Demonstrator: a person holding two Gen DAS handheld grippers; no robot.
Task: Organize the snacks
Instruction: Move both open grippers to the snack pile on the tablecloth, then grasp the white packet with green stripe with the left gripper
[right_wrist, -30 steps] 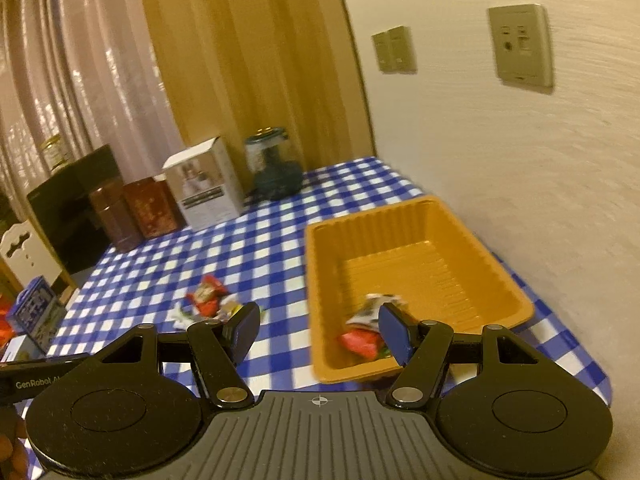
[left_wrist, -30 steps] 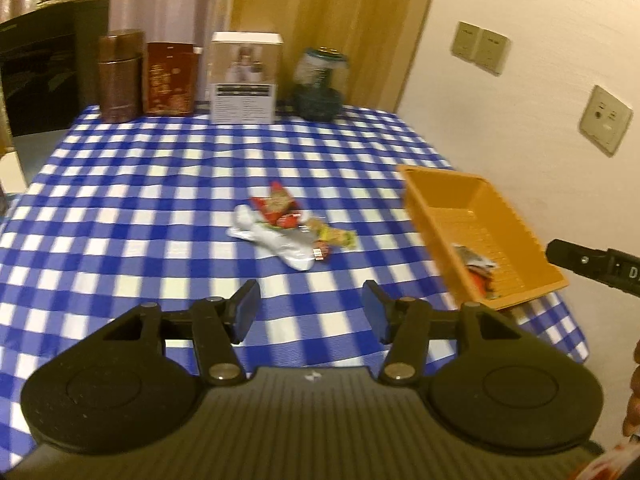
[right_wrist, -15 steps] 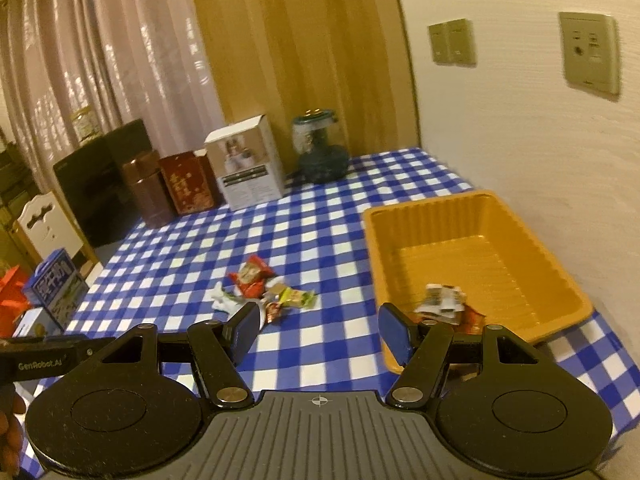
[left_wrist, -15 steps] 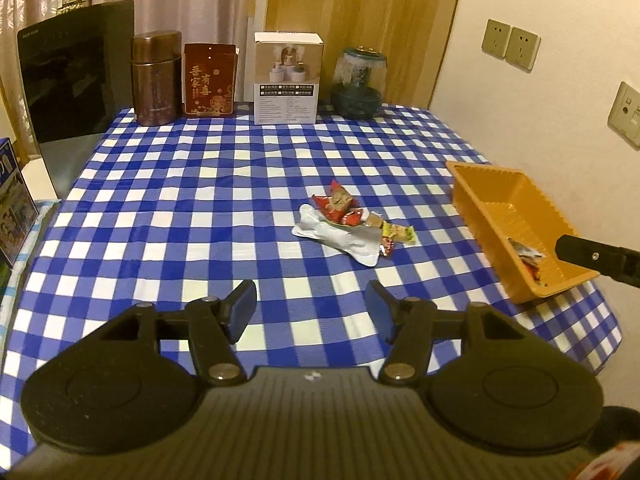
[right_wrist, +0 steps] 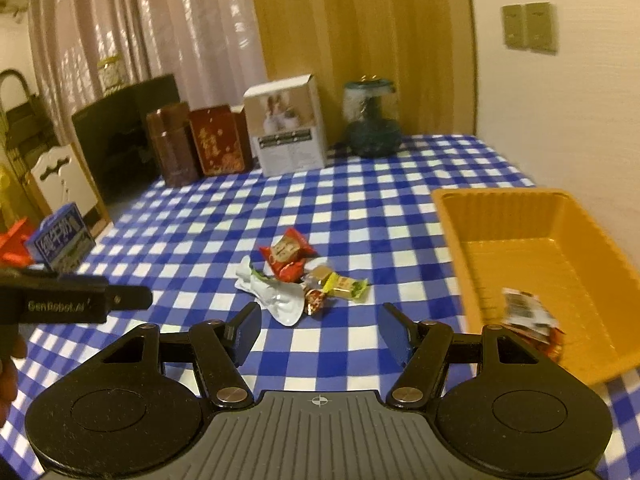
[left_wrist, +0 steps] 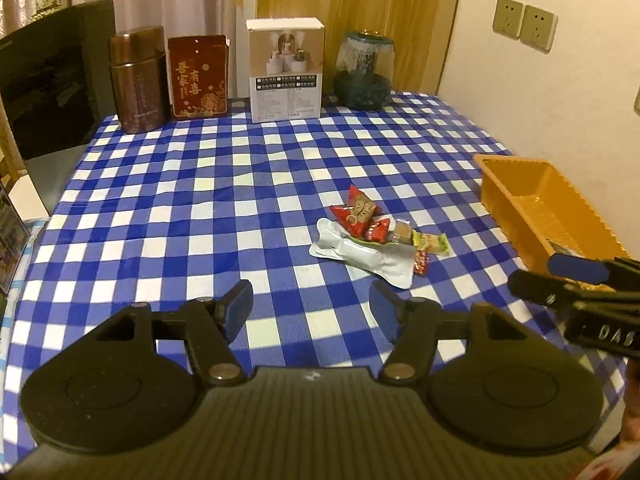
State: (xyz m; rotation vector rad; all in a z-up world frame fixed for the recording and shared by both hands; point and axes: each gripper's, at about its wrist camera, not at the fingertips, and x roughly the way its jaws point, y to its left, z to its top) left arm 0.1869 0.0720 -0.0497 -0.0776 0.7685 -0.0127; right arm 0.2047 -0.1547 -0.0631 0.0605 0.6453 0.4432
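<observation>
A small heap of snacks lies mid-table on the blue checked cloth: a red packet (left_wrist: 358,211) (right_wrist: 285,251), a white pouch (left_wrist: 366,256) (right_wrist: 272,294), a green-yellow candy (left_wrist: 431,242) (right_wrist: 344,286) and a small red candy (right_wrist: 314,299). An orange tray (left_wrist: 516,196) (right_wrist: 500,210) at the right holds a couple of wrappers (right_wrist: 528,314). My left gripper (left_wrist: 312,312) hovers short of the heap, jaws opening, nothing between them. My right gripper (right_wrist: 320,334) is open and empty, near the heap and left of the tray. The right gripper also shows at the right edge of the left wrist view (left_wrist: 560,276).
Along the far edge stand a brown canister (left_wrist: 138,80), a red tin (left_wrist: 198,78), a white box (left_wrist: 286,70) and a dark glass jar (left_wrist: 364,70). A black panel (left_wrist: 52,80) is at the far left; the wall with sockets (left_wrist: 524,22) bounds the right side.
Both grippers pulled back and swung left; the heap now sits ahead of the right gripper and the tray has slid to the right. The left jaws have widened slightly.
</observation>
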